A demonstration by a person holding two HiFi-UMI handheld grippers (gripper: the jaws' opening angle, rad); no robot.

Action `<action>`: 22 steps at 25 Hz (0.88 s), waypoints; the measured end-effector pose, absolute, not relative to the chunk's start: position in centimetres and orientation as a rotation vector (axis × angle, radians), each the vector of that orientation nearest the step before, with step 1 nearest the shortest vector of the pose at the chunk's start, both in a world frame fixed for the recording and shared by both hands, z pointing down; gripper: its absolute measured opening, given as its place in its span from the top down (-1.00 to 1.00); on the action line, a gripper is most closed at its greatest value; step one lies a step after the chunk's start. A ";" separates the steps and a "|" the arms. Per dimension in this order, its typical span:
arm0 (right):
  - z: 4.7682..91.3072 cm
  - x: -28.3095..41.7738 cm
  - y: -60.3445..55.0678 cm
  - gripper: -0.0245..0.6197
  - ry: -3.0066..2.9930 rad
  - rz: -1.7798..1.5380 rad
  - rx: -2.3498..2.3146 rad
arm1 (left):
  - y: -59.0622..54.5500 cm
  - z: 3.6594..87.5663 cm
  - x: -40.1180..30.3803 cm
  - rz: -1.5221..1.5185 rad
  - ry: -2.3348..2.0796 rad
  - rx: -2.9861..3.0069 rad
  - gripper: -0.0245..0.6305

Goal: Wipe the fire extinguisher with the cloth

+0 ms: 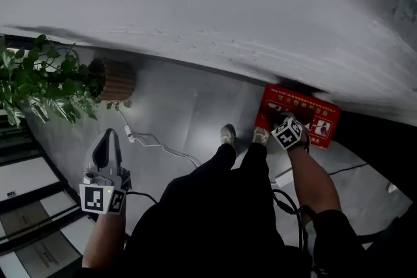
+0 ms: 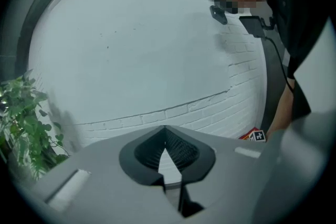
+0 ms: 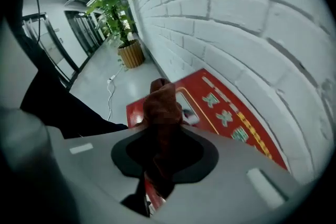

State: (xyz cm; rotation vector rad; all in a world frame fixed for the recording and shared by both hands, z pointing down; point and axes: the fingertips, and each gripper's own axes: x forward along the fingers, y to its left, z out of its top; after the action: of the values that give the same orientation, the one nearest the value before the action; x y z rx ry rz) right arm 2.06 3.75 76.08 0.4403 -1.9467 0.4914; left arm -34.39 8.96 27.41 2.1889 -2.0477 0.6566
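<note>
Right gripper view has the right claw (image 3: 164, 136) partly closed and pinching a rust-brown cloth (image 3: 161, 105), whose bunched end sticks out past the tips. Just beyond and below that claw lies the red fire extinguisher box (image 3: 231, 113), on the floor (image 3: 105, 86) against the white brick wall (image 3: 236, 18); whether the cloth touches the box I cannot tell. Far ahead of the claw and to its left, a potted plant (image 3: 113, 2) stands by the wall. Left gripper view shows the left claw (image 2: 165, 131) pressed together at the tips with nothing in it, aimed at the wall and well apart from the box, of which only a red corner shows at the far right. Head view alone takes in both claws: the right one down over the box, just right of the person's shoes (image 1: 228, 135), the left one held out on the far side of the legs, a white cable (image 1: 159, 145) on the floor between them; the cloth is hard to make out there
</note>
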 end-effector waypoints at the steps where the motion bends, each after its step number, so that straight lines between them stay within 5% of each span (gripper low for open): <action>1: 76.0 3.9 3.9 0.69 -1.930 0.505 0.473 | 8.3 27.6 -33.7 0.648 -2.019 2.216 0.93; 15: 75.9 29.2 9.3 0.69 -1.534 0.911 0.942 | 2.9 29.2 -26.9 0.662 -1.737 2.496 0.93; 18: 74.8 27.9 8.3 0.69 -1.574 0.782 0.925 | 3.1 29.2 -27.7 0.651 -1.755 2.484 0.93; 22: 73.0 14.7 6.0 0.70 -1.838 0.382 0.616 | 4.0 29.0 -29.7 0.639 -1.834 2.413 0.93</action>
State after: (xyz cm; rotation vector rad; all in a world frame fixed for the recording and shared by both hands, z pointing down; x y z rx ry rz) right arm 14.68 5.98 73.00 0.6158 -1.8376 0.3820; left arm -29.65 3.98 29.00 2.4127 -1.8335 0.6389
